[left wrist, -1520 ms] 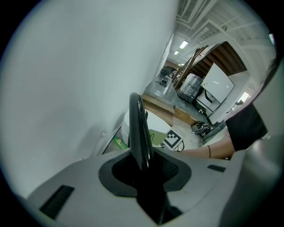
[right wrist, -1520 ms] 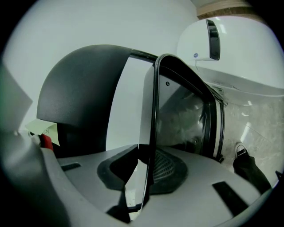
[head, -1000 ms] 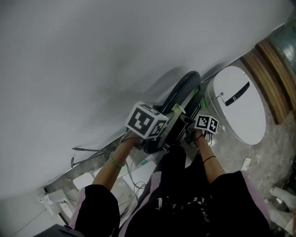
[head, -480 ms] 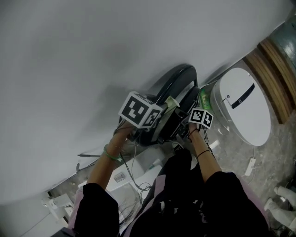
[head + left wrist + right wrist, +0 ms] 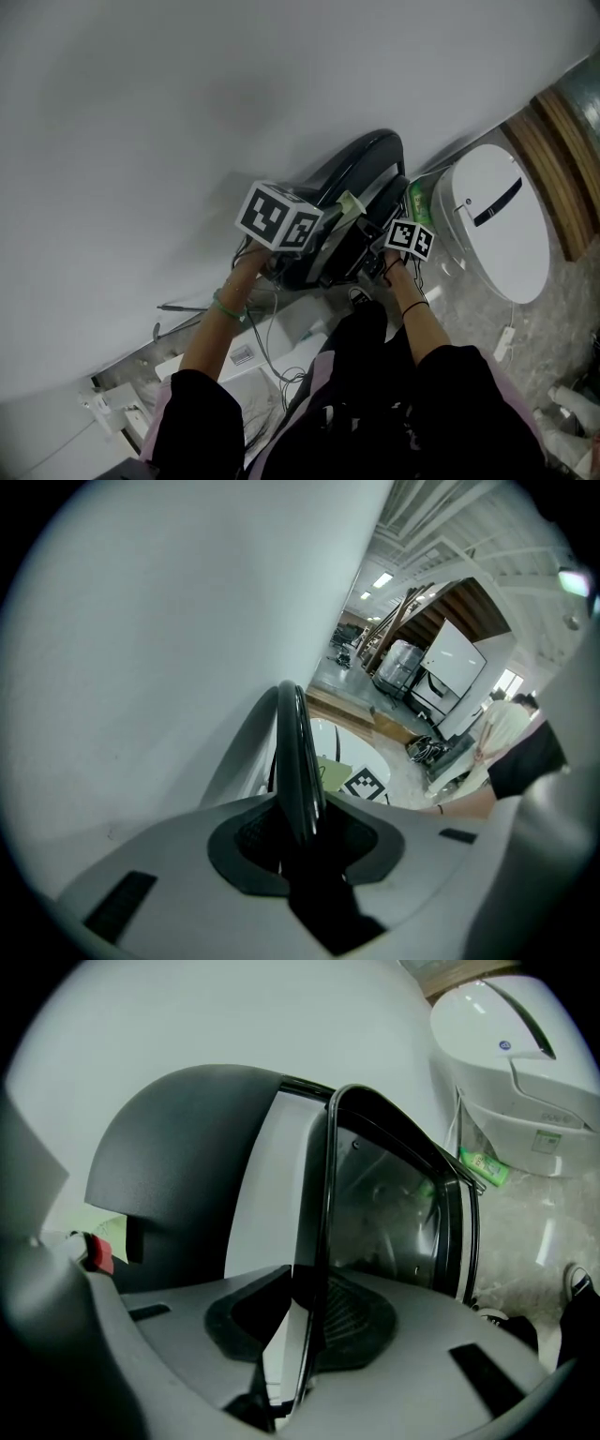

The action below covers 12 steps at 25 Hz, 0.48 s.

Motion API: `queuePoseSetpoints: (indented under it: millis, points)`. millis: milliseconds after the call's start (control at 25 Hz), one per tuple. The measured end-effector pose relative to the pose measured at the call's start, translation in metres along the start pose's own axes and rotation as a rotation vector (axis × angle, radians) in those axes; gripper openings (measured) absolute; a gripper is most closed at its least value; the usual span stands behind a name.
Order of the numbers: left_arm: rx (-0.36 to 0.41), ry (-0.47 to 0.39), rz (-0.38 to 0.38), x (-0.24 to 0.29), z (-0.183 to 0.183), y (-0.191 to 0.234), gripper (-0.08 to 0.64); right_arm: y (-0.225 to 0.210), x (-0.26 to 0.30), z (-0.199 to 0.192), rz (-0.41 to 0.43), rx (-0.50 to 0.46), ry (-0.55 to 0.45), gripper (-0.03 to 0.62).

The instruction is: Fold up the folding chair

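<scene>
Head view: against the wall (image 5: pixel 187 112), the chair (image 5: pixel 361 159), seemingly folded flat, has shifted a little along the wall's foot and then halted. Folding looks done, with only setting it down left. The left gripper (image 5: pixel 300 841) is clamped on its black rim and the right gripper (image 5: pixel 305 1335) on a thin frame edge, both at the chair's near end.

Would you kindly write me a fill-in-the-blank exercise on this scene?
1. The left hand-held gripper and the right hand-held gripper both clamp the black folding ___.
2. Behind the chair is a plain ___.
3. In the head view, the round white appliance lies to the chair's ___.
Missing words: chair; wall; right.
</scene>
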<state>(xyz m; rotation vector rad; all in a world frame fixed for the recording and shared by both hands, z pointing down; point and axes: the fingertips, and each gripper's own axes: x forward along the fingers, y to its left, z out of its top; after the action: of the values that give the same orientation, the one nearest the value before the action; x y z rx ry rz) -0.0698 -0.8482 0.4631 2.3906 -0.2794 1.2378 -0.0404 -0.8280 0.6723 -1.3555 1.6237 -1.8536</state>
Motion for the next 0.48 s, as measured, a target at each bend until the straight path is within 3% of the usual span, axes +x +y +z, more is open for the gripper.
queuePoseSetpoints:
  millis: [240, 360, 480]
  points:
    - [-0.072, -0.017, -0.034, 0.003, -0.004, -0.001, 0.096, -0.001, -0.001, -0.001, -0.042, -0.071, 0.026, 0.091]
    - [-0.066, -0.022, 0.004, 0.003, -0.005, 0.001, 0.111, -0.007, -0.01, 0.0, -0.075, -0.106, 0.044, 0.15]
    - [-0.061, -0.044, 0.062, 0.0, -0.005, 0.006, 0.137, -0.012, -0.025, -0.001, -0.076, -0.118, 0.048, 0.152]
